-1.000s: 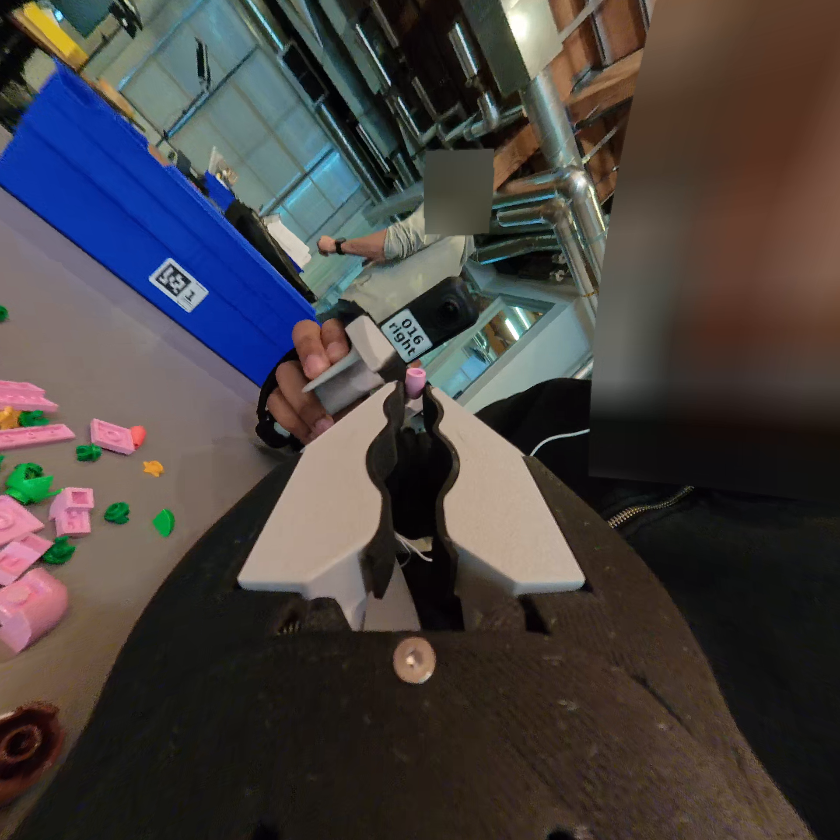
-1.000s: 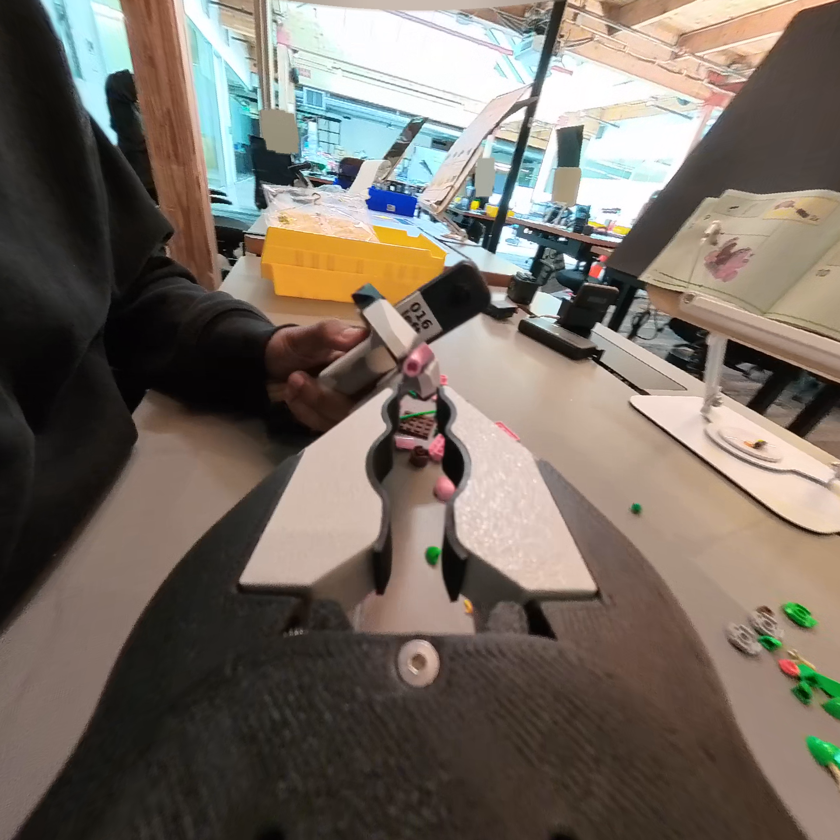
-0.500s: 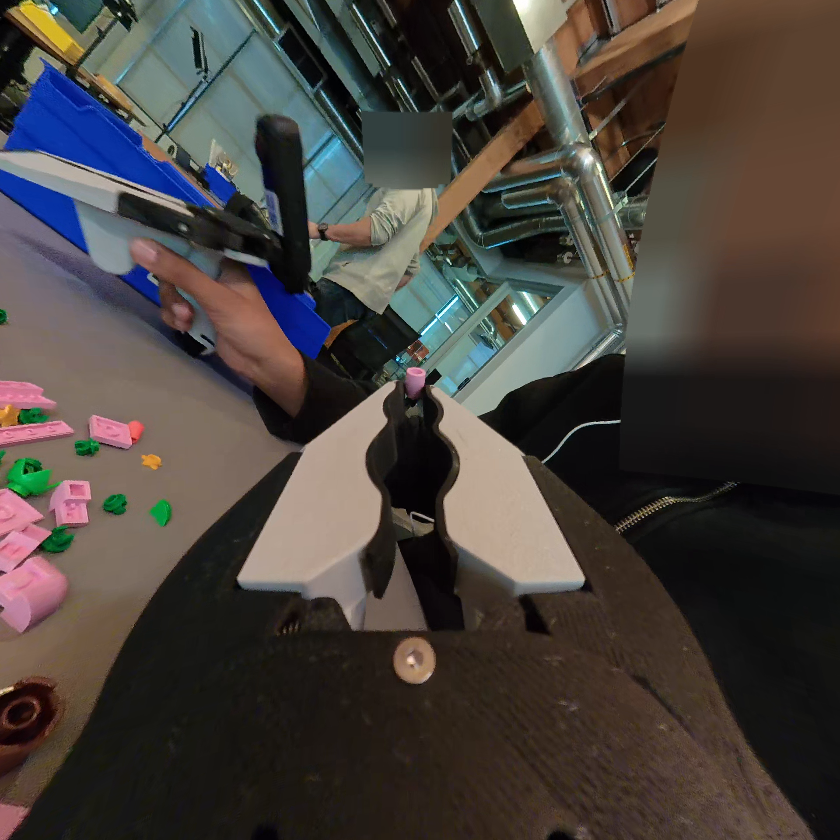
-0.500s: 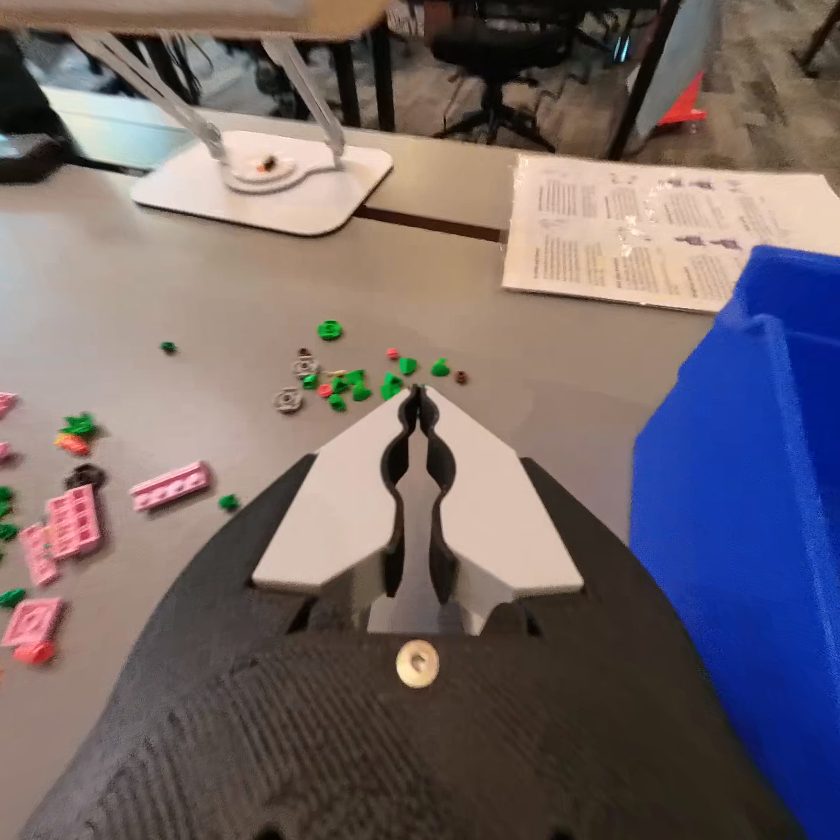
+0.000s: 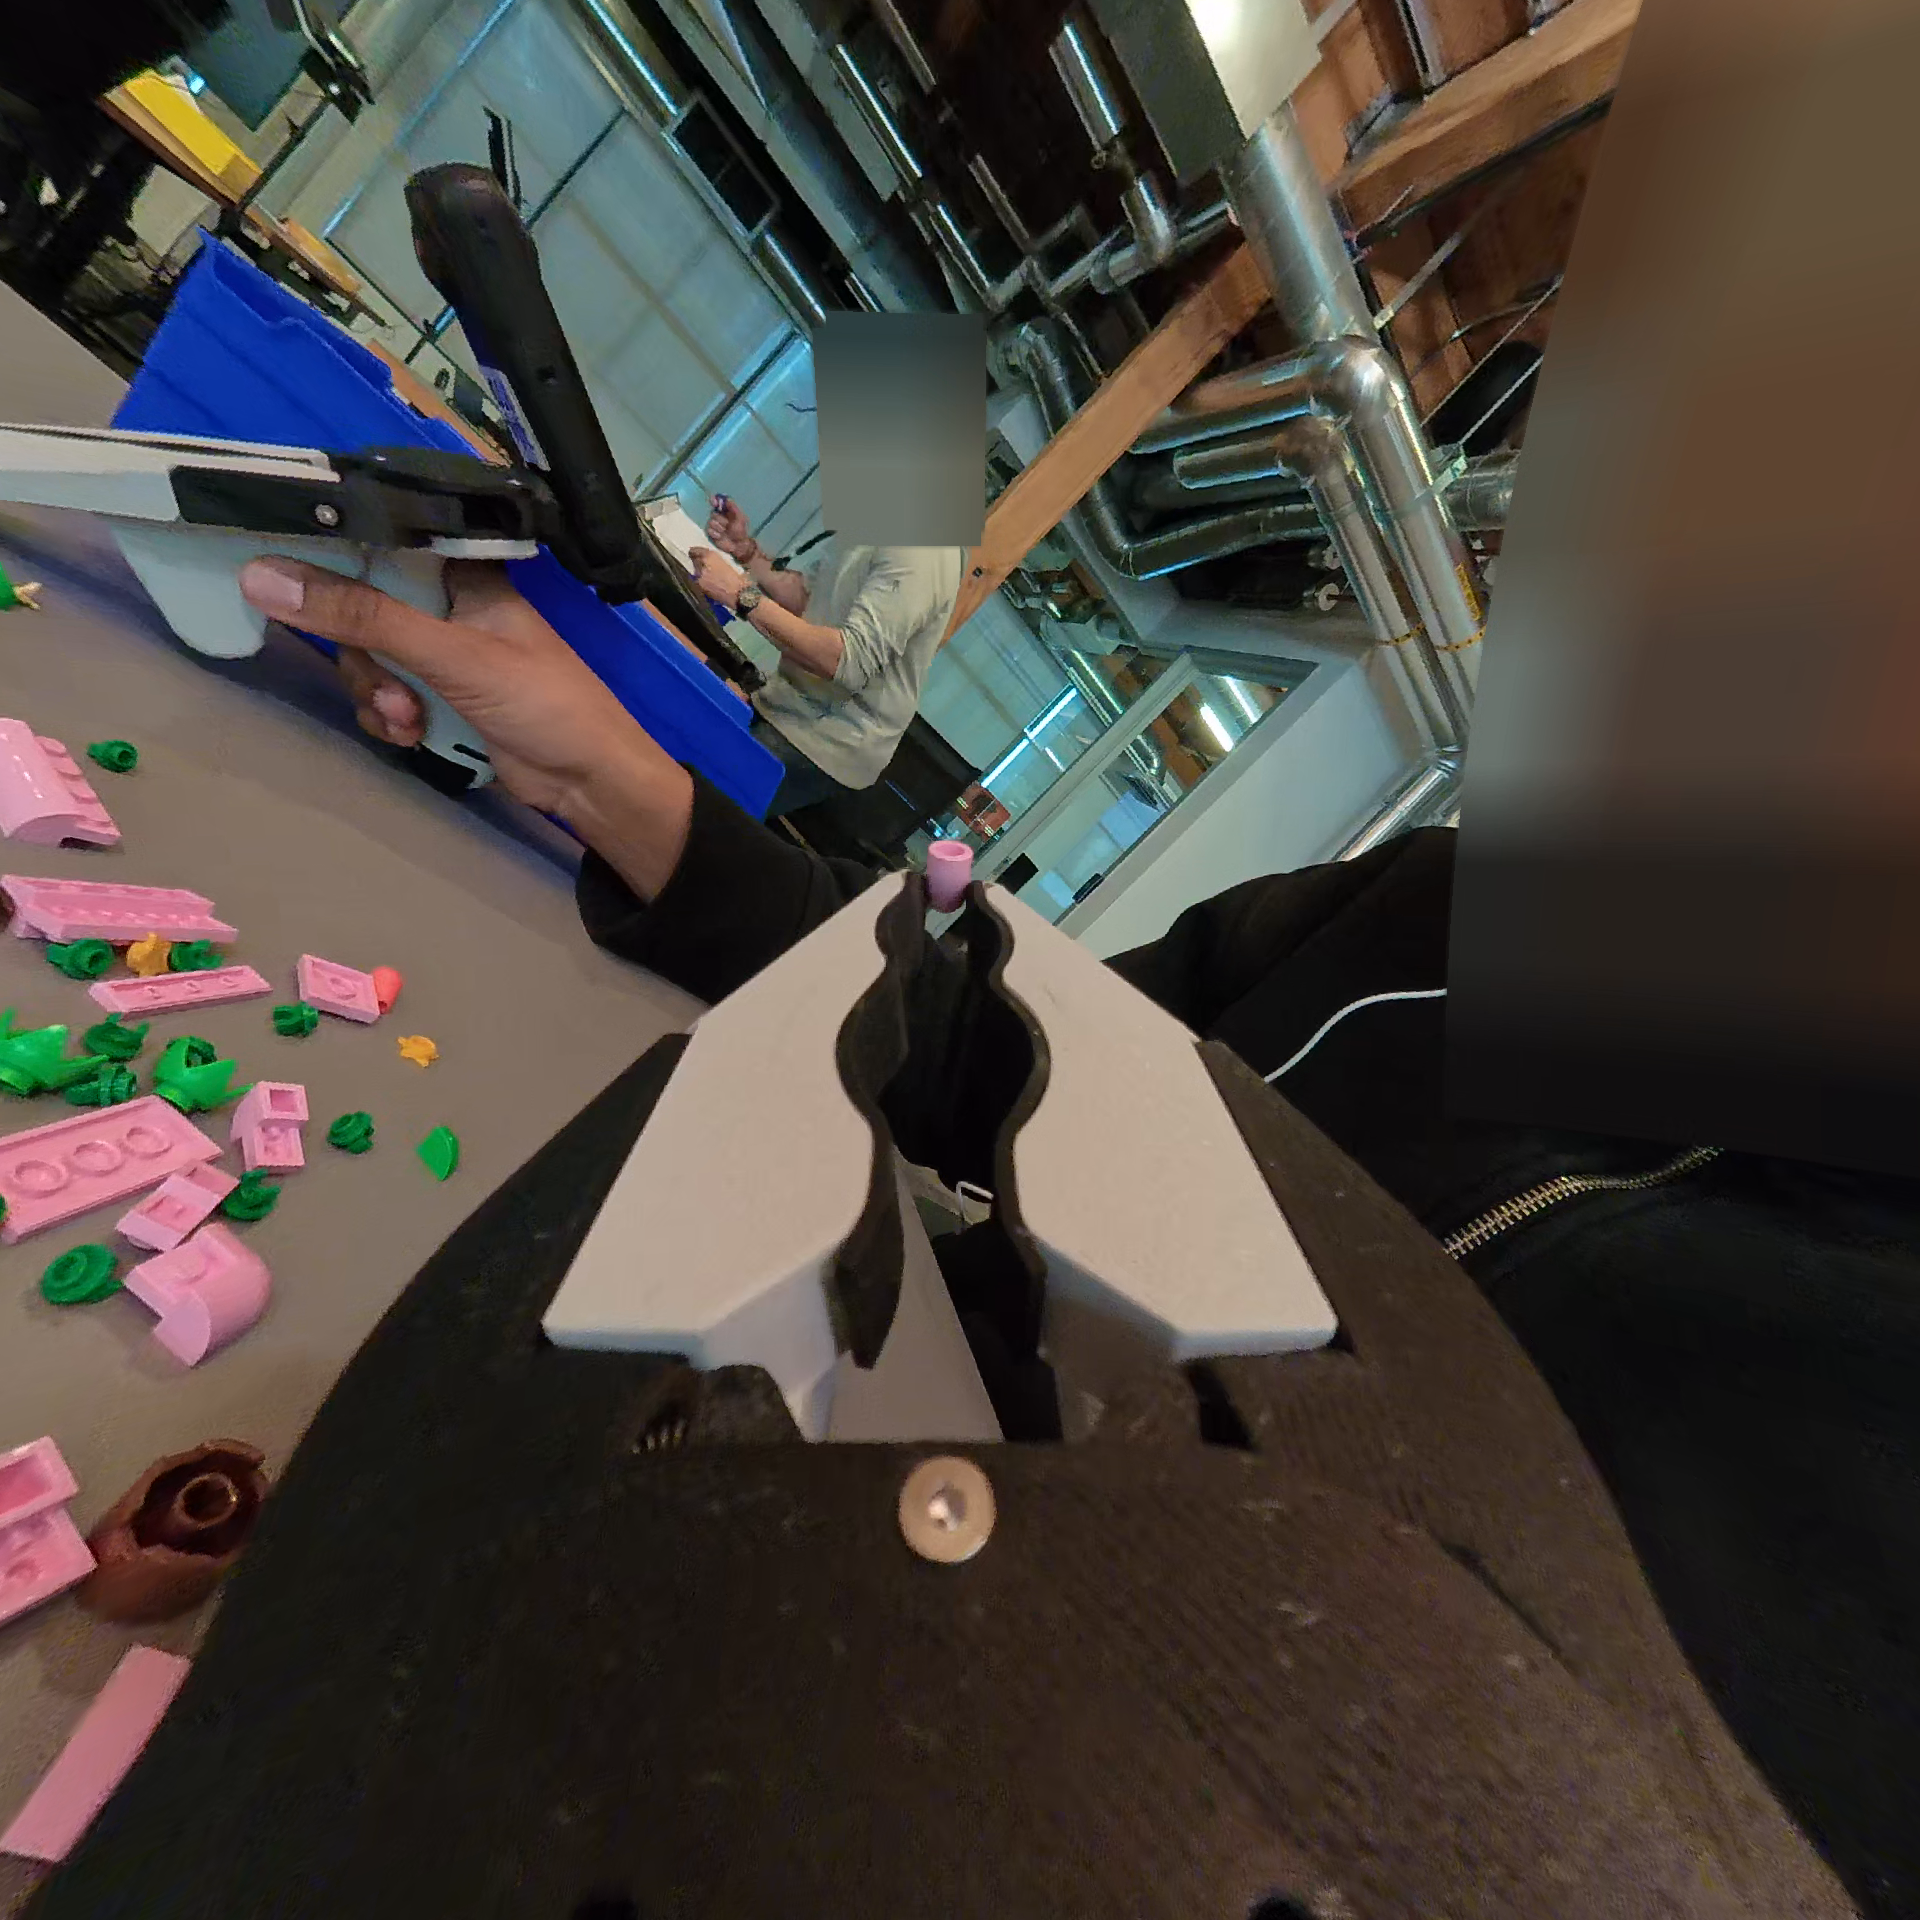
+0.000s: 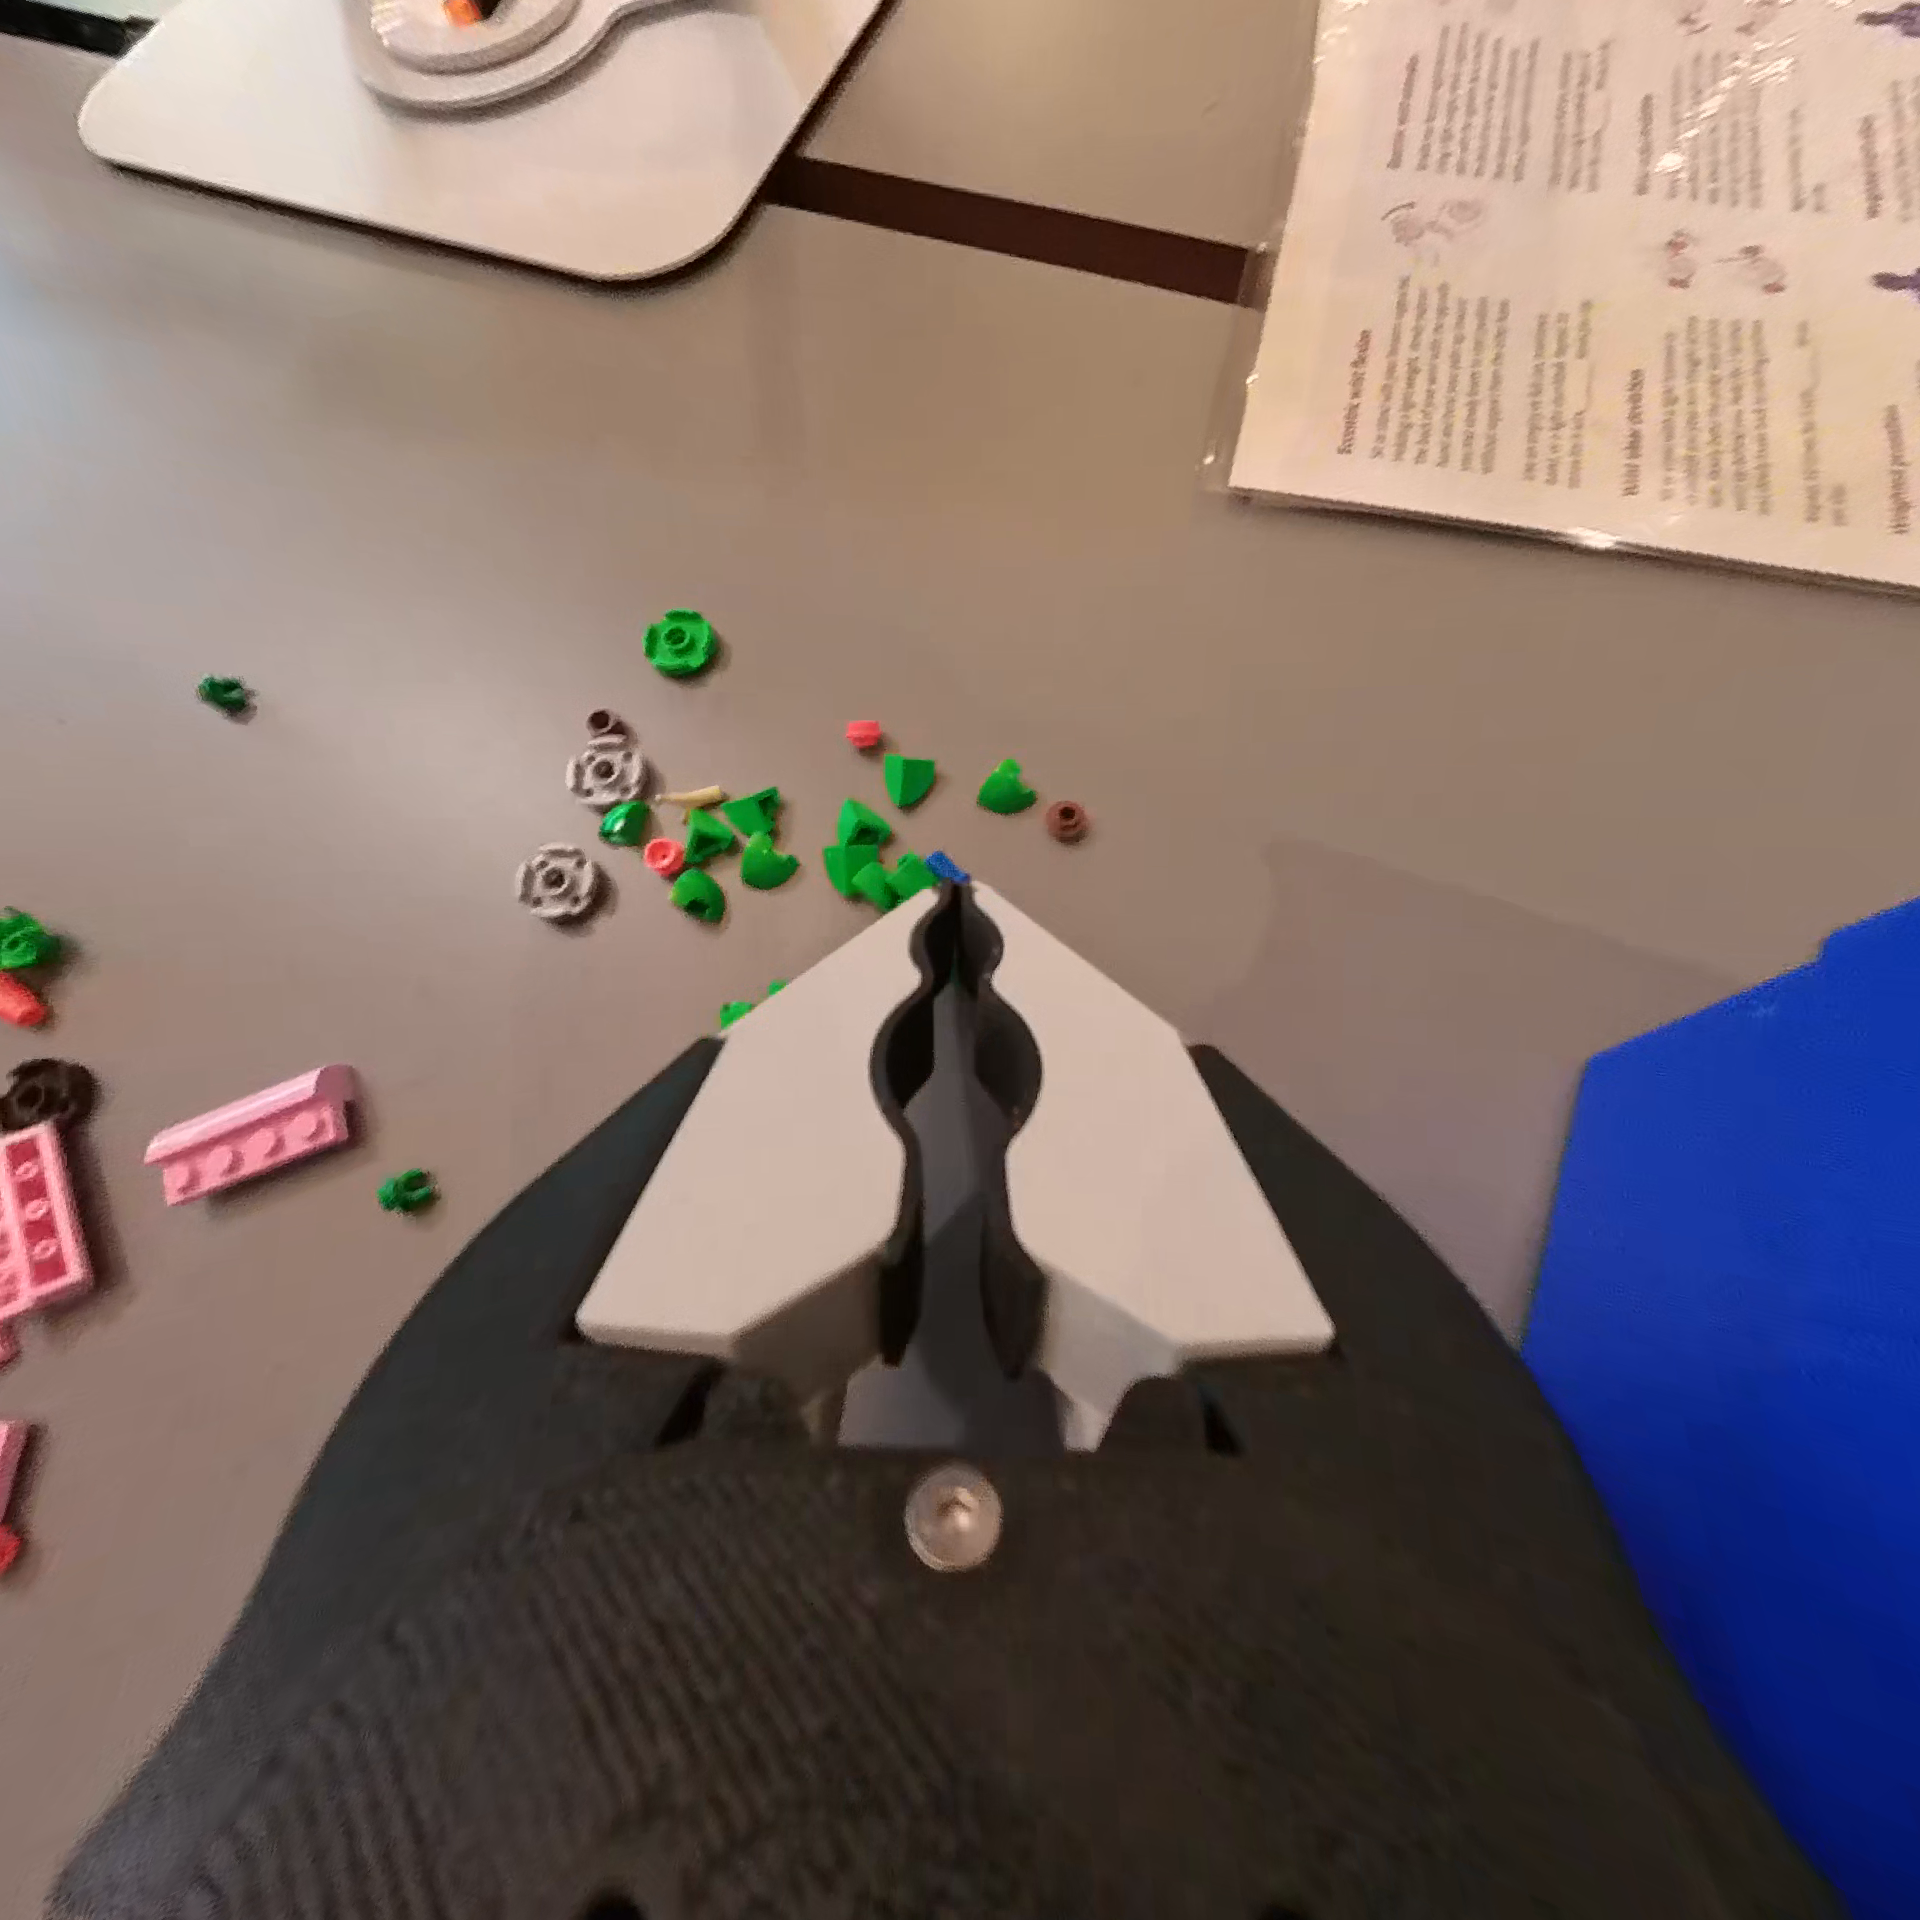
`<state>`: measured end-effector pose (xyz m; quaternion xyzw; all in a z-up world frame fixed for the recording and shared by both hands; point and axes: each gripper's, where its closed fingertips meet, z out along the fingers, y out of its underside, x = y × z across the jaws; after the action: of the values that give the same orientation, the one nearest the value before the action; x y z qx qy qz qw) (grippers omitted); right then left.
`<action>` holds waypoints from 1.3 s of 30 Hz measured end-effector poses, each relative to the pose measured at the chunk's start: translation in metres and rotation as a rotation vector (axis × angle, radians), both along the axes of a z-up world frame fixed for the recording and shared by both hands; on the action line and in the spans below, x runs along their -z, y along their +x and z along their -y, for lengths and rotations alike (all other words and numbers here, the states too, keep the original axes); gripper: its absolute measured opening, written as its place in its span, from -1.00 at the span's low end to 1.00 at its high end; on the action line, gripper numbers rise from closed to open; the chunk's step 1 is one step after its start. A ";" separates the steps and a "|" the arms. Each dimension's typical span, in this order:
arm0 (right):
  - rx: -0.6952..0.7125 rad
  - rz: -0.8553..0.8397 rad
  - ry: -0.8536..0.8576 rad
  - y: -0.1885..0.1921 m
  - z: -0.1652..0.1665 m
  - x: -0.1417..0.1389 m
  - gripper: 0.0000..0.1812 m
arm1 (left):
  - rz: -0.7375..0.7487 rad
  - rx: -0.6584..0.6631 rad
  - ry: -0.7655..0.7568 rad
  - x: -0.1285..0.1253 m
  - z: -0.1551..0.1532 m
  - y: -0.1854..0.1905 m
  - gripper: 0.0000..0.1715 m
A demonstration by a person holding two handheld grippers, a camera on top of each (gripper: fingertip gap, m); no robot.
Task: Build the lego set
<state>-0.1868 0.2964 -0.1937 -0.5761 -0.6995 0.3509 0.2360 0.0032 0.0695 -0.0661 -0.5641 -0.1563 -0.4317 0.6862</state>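
Observation:
My left gripper is shut on a small pink round piece and holds it up off the table, tilted towards the ceiling. My right gripper is shut and points down at a cluster of small green pieces on the grey table. A tiny blue bit shows at its tips; I cannot tell whether it is held. The right gripper also shows in the left wrist view, held in a hand above the table. Pink plates and bricks and green bits lie at the left.
A blue bin stands close on the right of the right gripper, also seen in the left wrist view. A printed sheet and a white stand base lie further back. Two grey round pieces and a pink plate lie left. A brown round piece sits near the left gripper. There is about 30 centimeters between the tips of the two grippers. My right gripper is the nearer one to the pink plate: about 12 centimeters, against 20 centimeters. Seen from the left wrist view as well.
My right gripper has left the pink piece at the left gripper's tips, swung over to the green pieces on the table, and closed. My left gripper still holds the pink piece.

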 end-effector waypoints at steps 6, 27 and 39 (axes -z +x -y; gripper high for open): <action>-0.027 -0.048 -0.046 0.005 0.004 -0.010 -0.92 | 0.006 -0.003 -0.001 0.002 0.000 -0.003 -0.95; -0.088 0.012 0.029 -0.007 -0.002 0.003 -0.82 | 0.024 0.023 0.018 -0.001 0.001 0.000 -0.95; -0.117 -0.106 0.068 -0.002 0.005 -0.014 -0.97 | 0.008 0.005 0.023 -0.004 0.004 -0.002 -0.95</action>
<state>-0.1884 0.2917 -0.1797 -0.5062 -0.7301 0.3701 0.2714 0.0007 0.0659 -0.0622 -0.5550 -0.1525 -0.4375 0.6909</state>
